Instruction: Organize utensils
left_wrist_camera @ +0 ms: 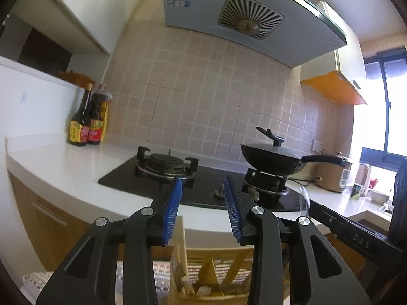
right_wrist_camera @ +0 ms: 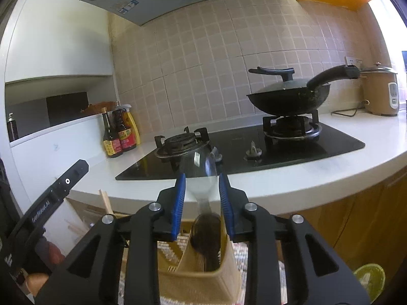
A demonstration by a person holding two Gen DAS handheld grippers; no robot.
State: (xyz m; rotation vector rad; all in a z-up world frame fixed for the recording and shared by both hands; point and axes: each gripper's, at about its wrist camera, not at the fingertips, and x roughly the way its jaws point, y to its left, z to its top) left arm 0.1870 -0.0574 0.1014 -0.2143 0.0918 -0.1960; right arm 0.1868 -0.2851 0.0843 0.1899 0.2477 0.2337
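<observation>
In the right wrist view my right gripper (right_wrist_camera: 201, 185) stands over a beige utensil holder (right_wrist_camera: 203, 277). A clear plastic spoon (right_wrist_camera: 201, 167) stands upright between its blue pads (right_wrist_camera: 178, 198), bowl end up, its handle going down into the holder beside a dark spoon (right_wrist_camera: 206, 239). The jaws sit close to the clear spoon; contact is not plain. In the left wrist view my left gripper (left_wrist_camera: 202, 190) is open and empty above a wooden rack (left_wrist_camera: 211, 274). The clear spoon's tip (left_wrist_camera: 304, 198) and the right gripper's body (left_wrist_camera: 356, 236) show at right.
White counter (left_wrist_camera: 63, 167) with a black gas hob (left_wrist_camera: 203, 190) ahead. A lidded black wok (right_wrist_camera: 287, 96) sits on the right burner. Sauce bottles (left_wrist_camera: 86, 122) stand at left, a rice cooker (right_wrist_camera: 379, 91) at right. A range hood (left_wrist_camera: 241, 17) hangs above.
</observation>
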